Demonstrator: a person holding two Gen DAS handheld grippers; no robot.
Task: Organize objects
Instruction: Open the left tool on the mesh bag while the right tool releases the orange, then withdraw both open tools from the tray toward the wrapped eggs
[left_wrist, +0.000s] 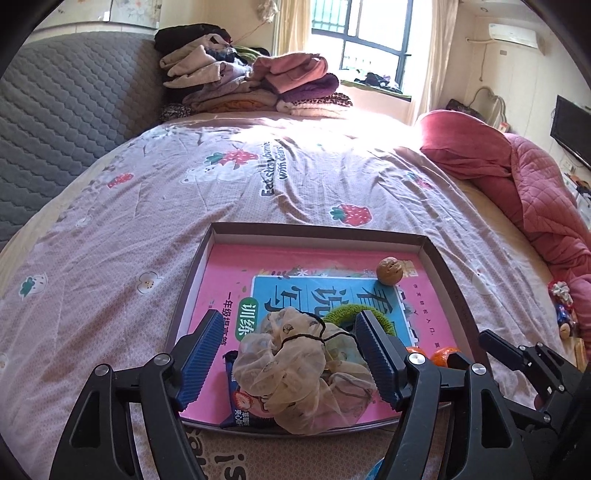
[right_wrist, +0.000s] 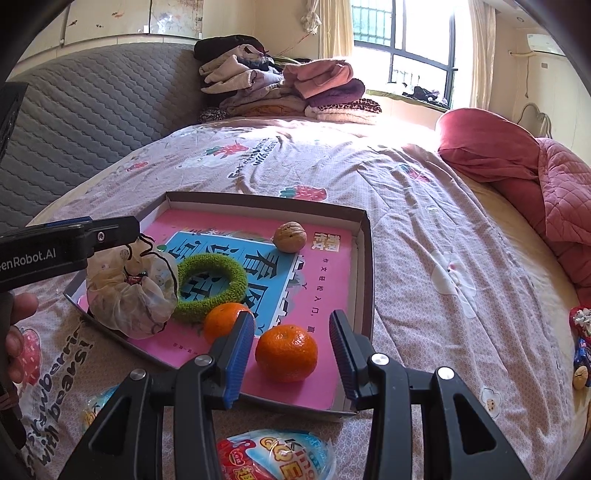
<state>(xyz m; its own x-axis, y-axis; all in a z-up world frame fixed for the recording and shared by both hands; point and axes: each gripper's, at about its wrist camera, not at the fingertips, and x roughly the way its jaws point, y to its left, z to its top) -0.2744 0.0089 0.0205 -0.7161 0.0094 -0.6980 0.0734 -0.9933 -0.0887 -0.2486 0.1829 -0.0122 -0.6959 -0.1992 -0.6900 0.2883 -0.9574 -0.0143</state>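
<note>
The shallow box (right_wrist: 364, 236) sits on the strawberry-print bedspread (right_wrist: 424, 206) with a pink workbook (right_wrist: 325, 280) lining its floor, and on that lie a walnut (right_wrist: 290, 236) near the far side, a green fuzzy ring (right_wrist: 210, 286), two tangerines (right_wrist: 286, 352) at the near edge and a sheer beige scrunchie (left_wrist: 295, 373) bunched over a dark snack packet (left_wrist: 240, 402). The left gripper (left_wrist: 286, 363) hangs low over the box's near left corner, jaws spread either side of the scrunchie. The right gripper (right_wrist: 291, 352) is likewise spread, straddling the nearer tangerine without touching it, a red-and-blue snack bag (right_wrist: 273, 456) lying on the bedspread beneath it.
</note>
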